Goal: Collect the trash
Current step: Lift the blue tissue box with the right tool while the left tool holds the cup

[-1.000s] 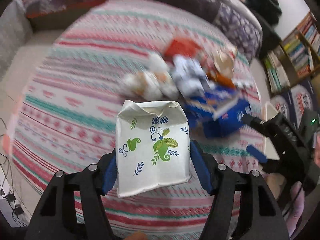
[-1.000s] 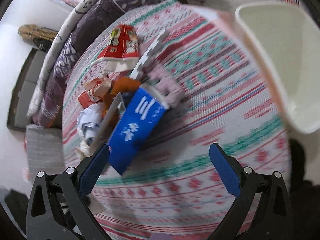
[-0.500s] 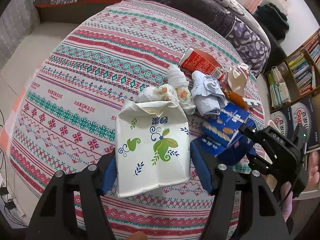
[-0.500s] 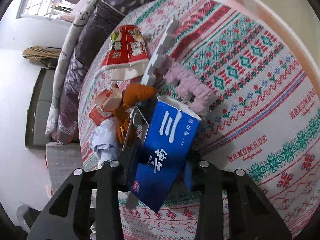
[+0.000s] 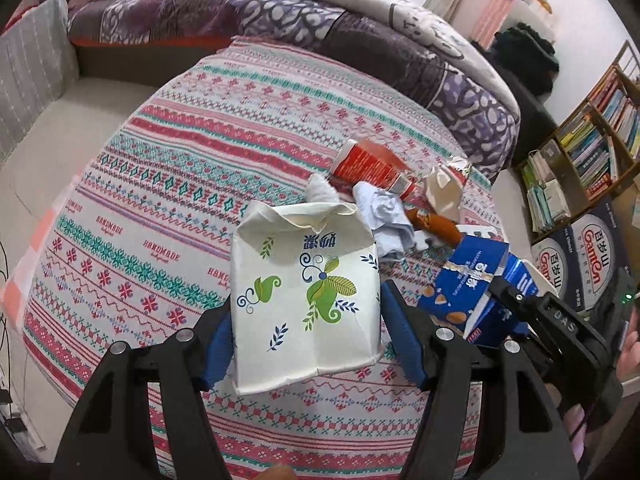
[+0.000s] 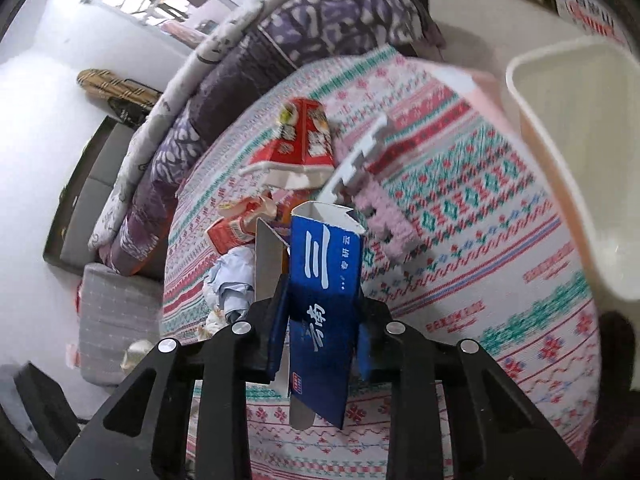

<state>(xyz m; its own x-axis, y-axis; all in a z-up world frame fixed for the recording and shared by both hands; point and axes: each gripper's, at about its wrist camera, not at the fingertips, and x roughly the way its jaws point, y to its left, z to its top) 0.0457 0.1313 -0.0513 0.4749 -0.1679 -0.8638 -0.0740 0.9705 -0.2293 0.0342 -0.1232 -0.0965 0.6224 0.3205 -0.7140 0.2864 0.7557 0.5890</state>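
Observation:
My left gripper is shut on a white paper bag with green leaf print, held above the patterned rug. My right gripper is shut on a blue carton, lifted off the rug; it also shows in the left wrist view at the right. More trash lies in a pile on the rug: a red carton, crumpled pale paper, a torn beige wrapper, an orange piece. In the right wrist view I see the red carton and a pink foam piece.
A cream bin stands at the rug's edge on the right. A bed with a purple quilt runs along the back. A bookshelf and printed boxes stand at the right. A grey cushion is at the left.
My right gripper closed on the blue carton and lifted it from the pile. My left gripper, still holding the white bag, rose and pulled back from the trash.

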